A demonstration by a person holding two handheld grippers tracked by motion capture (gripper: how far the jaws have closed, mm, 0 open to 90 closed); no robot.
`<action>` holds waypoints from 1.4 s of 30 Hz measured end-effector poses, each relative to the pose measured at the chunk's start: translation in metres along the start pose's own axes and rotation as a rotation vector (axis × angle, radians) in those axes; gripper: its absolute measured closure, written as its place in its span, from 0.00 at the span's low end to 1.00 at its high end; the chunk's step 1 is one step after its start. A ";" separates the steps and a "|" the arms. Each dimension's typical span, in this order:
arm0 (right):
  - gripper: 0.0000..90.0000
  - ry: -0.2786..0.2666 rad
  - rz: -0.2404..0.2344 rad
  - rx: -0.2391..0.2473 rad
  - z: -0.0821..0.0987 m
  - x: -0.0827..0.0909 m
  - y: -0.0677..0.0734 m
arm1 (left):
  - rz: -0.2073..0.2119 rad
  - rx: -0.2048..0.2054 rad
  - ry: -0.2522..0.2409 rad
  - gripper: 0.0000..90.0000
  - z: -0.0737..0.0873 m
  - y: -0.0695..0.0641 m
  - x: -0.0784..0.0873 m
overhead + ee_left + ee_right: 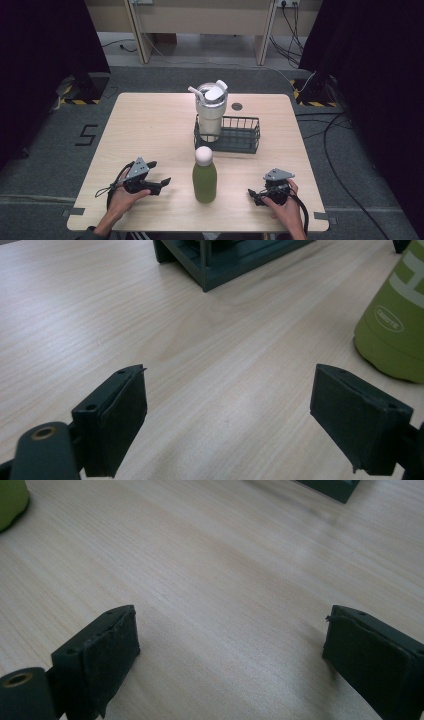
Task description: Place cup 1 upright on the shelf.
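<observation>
- Bottle (204,175), green with a white cap, is stood upright on the wooden table (150,125), near the front edge and between the two grippers, touched by neither.
- At the far left, the left gripper (159,175) is held in the person's left hand (125,197), just above the table, pointed toward the bottle but apart from it.
- Its jaws are seen spread wide in the left gripper view, with bare wood between them; the bottle's green base (395,325) is seen just beyond the right-hand jaw.
- Behind the bottle, a dark wire basket (240,137) is set near the middle of the table, and a white tumbler (210,112) with a lid and straw is stood upright in its left end.
- At the right, the right gripper (252,195) is held in the right hand (285,207), aimed leftward at the bottle, well short of it.
- Its jaws are likewise held apart, nothing being pinched between them.
</observation>
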State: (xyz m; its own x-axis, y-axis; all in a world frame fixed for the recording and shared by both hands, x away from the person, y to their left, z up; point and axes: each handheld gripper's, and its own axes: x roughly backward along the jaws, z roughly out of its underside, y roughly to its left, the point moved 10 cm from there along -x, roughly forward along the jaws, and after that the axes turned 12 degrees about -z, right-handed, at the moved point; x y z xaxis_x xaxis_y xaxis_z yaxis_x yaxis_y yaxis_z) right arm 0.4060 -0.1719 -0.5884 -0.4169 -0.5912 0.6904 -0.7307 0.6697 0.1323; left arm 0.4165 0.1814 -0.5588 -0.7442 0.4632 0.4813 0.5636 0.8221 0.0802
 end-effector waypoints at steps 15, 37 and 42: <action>0.09 0.000 0.000 0.000 0.000 0.000 0.000 | 0.029 -0.038 0.107 0.17 0.027 -0.010 0.011; 0.09 -0.001 0.000 -0.001 0.000 0.000 0.000 | -0.017 -0.055 0.196 0.16 0.044 -0.010 0.017; 0.09 0.000 0.000 -0.006 0.000 0.000 0.001 | -0.001 -0.040 0.204 0.16 0.044 -0.010 0.017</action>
State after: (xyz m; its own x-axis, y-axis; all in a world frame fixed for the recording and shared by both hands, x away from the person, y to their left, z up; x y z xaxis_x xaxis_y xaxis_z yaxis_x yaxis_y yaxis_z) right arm 0.4051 -0.1715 -0.5885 -0.4169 -0.5916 0.6901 -0.7275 0.6723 0.1370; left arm 0.3828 0.1959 -0.5904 -0.6591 0.3820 0.6478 0.5792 0.8073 0.1132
